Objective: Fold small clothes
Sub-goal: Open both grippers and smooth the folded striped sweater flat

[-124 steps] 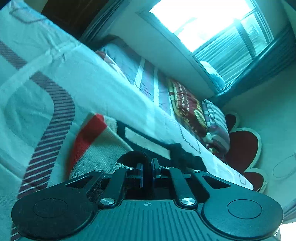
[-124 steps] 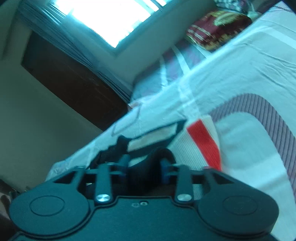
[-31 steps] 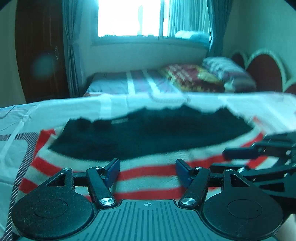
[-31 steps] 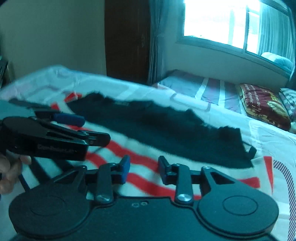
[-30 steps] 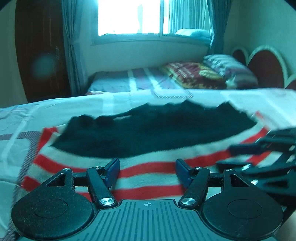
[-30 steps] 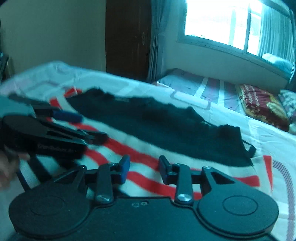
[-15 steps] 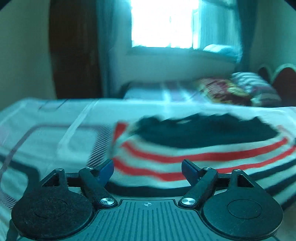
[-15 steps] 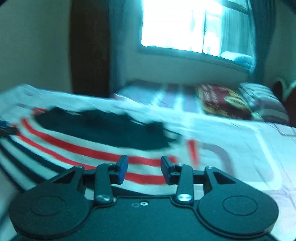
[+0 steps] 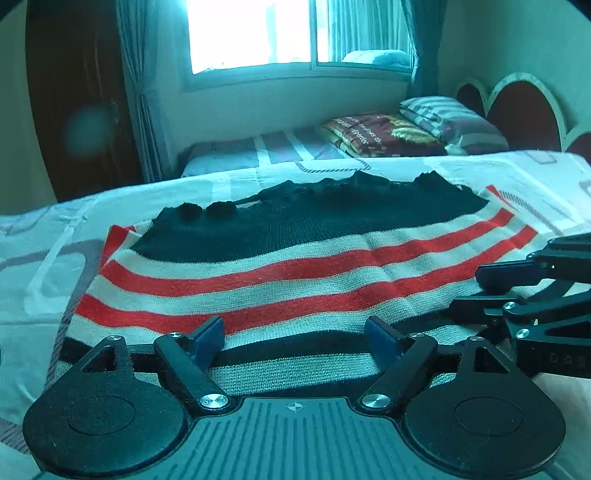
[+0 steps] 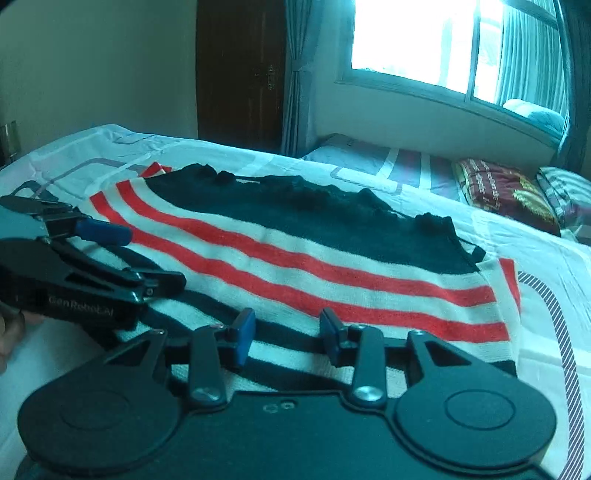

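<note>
A knitted garment [image 9: 295,266] with red, white and black stripes and a black upper part lies spread flat on the bed. It also shows in the right wrist view [image 10: 314,251]. My left gripper [image 9: 295,338] is open and empty, low over the garment's near striped edge. My right gripper [image 10: 288,336] is open and empty, also over the near edge. The right gripper shows at the right of the left wrist view [image 9: 476,291]. The left gripper shows at the left of the right wrist view [image 10: 155,258].
The bed sheet [image 9: 44,258] is white with grey line patterns. A second bed [image 9: 258,151] stands behind with a dark red blanket [image 9: 380,133] and a striped pillow [image 9: 450,118]. A window [image 9: 288,33] and a dark wooden door [image 10: 240,74] are beyond.
The garment, bunched and gripped by both grippers four seconds ago, now lies flat. Both grippers have opened. In the last half second the views swung back to centre on the garment.
</note>
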